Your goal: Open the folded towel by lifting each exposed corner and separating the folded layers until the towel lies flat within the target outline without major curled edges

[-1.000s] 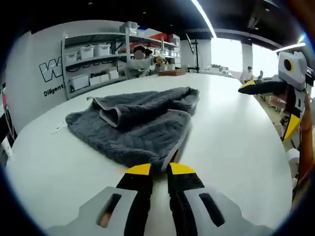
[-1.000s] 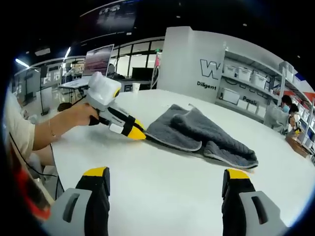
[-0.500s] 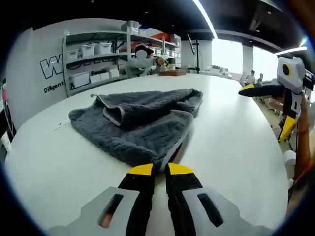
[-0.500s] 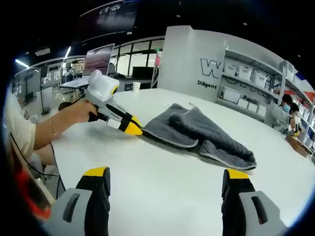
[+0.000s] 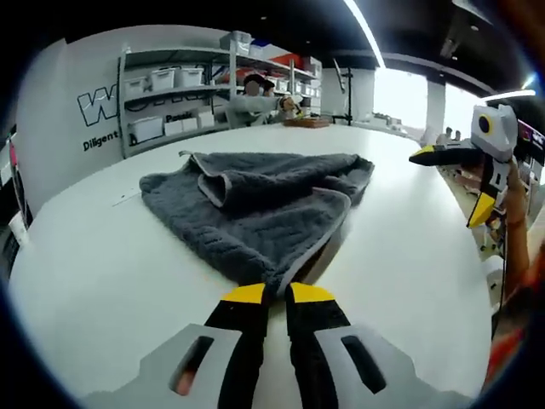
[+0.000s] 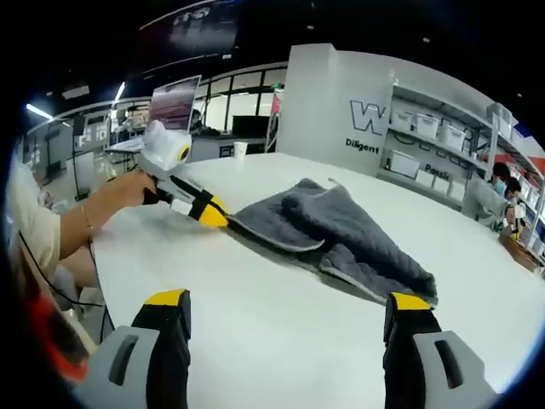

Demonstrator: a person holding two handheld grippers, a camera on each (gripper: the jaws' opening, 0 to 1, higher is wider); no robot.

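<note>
Grey towel (image 5: 255, 204) lies on a white table (image 5: 85, 281), folded and rumpled, one layer turned over on top with a paler hem showing. Left gripper (image 5: 278, 294), seen in its own view: yellow tips pressed together on the towel's near corner, cloth pinched between them; the very tip of that corner is hidden by the jaws. From the right gripper view the same tool shows at left, held in a person's hand (image 6: 128, 189), its yellow nose on the towel's corner, which is drawn out toward it; the far end of the towel trails right across the table. Right gripper (image 6: 285, 302) in its own view: jaws spread wide, nothing between them, table surface below. In the left gripper view it appears at the right edge, partly cut off, yellow tips apart, well clear of the towel. No outline on the table that I can make out; a thin short mark beside the towel's left edge in the left gripper view is too small to read. Wall lettering (image 6: 379, 115) is cut off by shelving (image 5: 179, 94): a large "W" and under it "Diligent", then something like "Passi", probably partial. Shelves hold pale bins, labels unreadable. People sit at the far end of the table, small and indistinct. A laptop (image 6: 174, 95) stands open on a desk behind.
</note>
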